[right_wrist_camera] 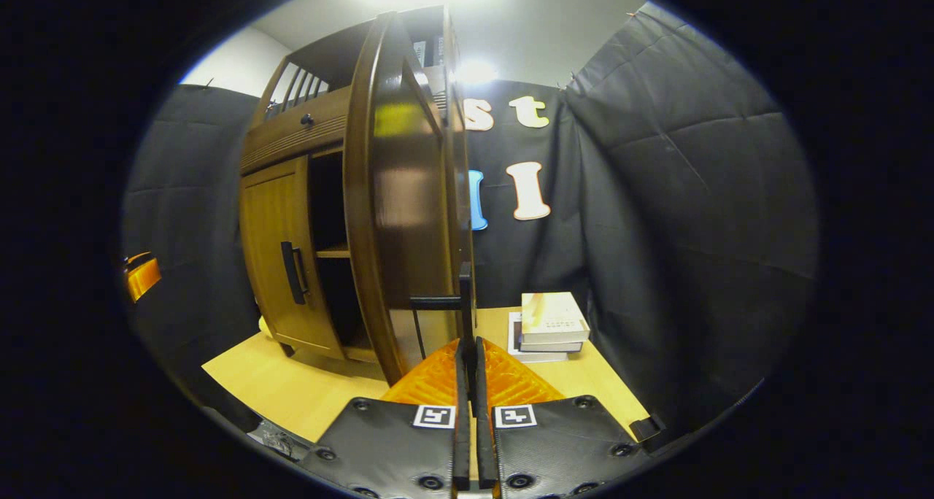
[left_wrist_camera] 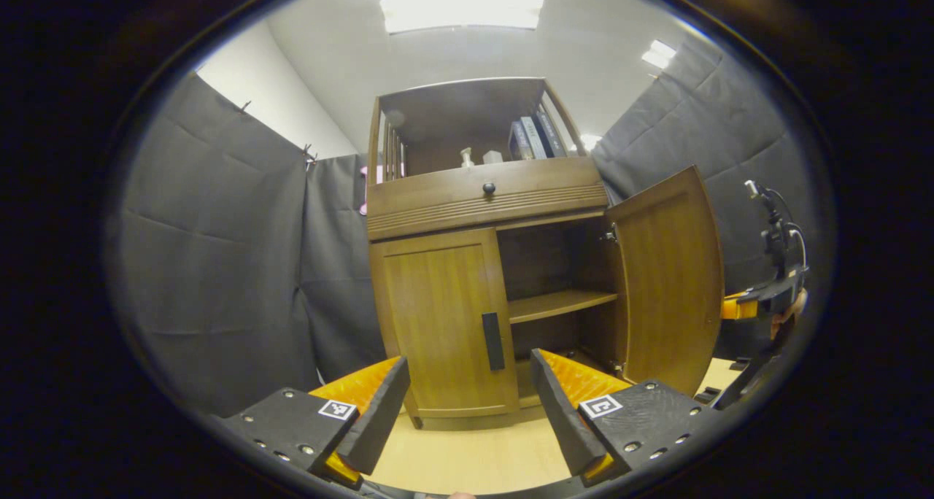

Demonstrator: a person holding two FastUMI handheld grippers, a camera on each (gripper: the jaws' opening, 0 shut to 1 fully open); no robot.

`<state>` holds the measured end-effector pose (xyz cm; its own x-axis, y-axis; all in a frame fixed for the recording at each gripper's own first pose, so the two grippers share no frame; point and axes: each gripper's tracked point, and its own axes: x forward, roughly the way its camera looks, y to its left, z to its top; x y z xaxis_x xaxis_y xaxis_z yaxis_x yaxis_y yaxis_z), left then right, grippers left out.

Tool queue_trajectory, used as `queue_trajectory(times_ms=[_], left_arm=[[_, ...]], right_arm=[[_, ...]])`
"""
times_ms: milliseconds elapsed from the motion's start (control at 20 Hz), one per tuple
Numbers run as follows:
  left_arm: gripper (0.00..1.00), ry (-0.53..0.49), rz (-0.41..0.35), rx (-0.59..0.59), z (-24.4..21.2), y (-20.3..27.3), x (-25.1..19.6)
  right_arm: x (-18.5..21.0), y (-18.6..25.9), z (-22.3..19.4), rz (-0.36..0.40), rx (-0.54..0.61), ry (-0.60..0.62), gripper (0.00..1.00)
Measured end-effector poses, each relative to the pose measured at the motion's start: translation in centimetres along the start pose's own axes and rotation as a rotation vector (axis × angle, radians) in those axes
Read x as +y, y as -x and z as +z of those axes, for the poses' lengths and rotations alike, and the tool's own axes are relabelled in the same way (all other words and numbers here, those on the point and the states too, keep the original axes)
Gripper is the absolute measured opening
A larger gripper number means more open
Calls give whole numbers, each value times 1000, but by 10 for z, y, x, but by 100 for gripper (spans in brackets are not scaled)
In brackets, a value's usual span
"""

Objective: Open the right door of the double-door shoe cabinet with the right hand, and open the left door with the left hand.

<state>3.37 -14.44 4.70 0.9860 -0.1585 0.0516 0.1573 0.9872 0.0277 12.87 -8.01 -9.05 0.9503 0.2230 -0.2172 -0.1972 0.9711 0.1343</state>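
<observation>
The wooden shoe cabinet [left_wrist_camera: 481, 192] stands straight ahead in the left gripper view. Its left door [left_wrist_camera: 438, 316] is closed, with a dark vertical handle [left_wrist_camera: 493, 341] at its inner edge. My left gripper [left_wrist_camera: 467, 404] hovers open a short way in front of that door, touching nothing. The right door [left_wrist_camera: 668, 280] is swung wide open, showing an inner shelf [left_wrist_camera: 558, 303]. My right gripper [left_wrist_camera: 740, 308] is behind that door's outer edge. In the right gripper view the right door [right_wrist_camera: 401, 207] is seen edge-on, and my right gripper [right_wrist_camera: 467, 353] is shut on its dark handle [right_wrist_camera: 465, 295].
A small stack of books [right_wrist_camera: 551, 324] lies on the light wooden surface [right_wrist_camera: 292, 389] to the right of the cabinet. Black cloth walls close in on both sides. Books and small items sit on the cabinet's top shelf [left_wrist_camera: 533, 141], above a drawer with a knob [left_wrist_camera: 489, 188].
</observation>
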Motion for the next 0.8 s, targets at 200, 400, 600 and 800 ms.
queue_trajectory(times_ms=[200, 400, 600, 800], left_arm=[[96, 6, -29, 1, -3, -3, -9], [96, 8, -66, -6, -5, -13, -13], [96, 29, -101, -5, -9, -58, -16], [96, 64, -113, -10, -14, -100, -14]], right_arm=[[4, 15, 5, -12, -24, -1, 6], [-1, 41, 26, -81, -86, 7, 0], [6, 79, 46, -116, -141, -26, 50], [4, 106, 63, -194, -181, 5, 92]])
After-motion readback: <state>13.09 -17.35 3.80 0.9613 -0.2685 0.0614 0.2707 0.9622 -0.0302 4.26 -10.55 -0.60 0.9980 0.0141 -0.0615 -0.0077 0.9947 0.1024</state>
